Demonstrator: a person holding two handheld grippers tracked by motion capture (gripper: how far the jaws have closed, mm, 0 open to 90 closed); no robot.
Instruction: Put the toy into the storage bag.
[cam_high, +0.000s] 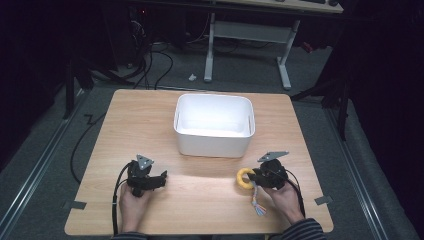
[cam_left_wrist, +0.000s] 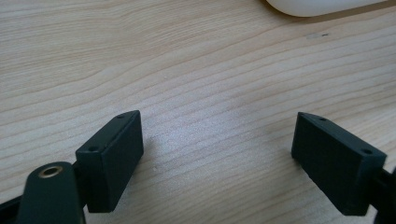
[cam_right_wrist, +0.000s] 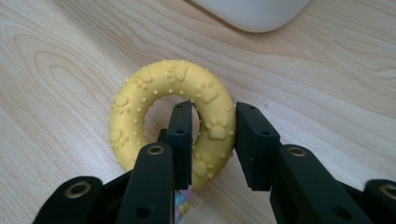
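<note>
High view, left gripper (cam_high: 159, 178): rested on the wooden table (cam_high: 150, 120), jaws spread wide over bare wood.
White bin (cam_high: 213, 126): sat mid-table, beyond both hands.
Yellow ring toy (cam_right_wrist: 172, 116): lay flat near the front right.
Right gripper (cam_right_wrist: 212, 140): jaws pinched the ring's near side, one inside its hole.

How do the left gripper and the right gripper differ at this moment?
The left gripper has its jaws spread wide with only bare table between them; the right gripper has its jaws closed on one side of the yellow ring toy, one jaw through its hole. In the high view the left gripper sits at the table's left, the right gripper beside the toy. Both are black, hand-held, low over the table, near the white bin.
</note>
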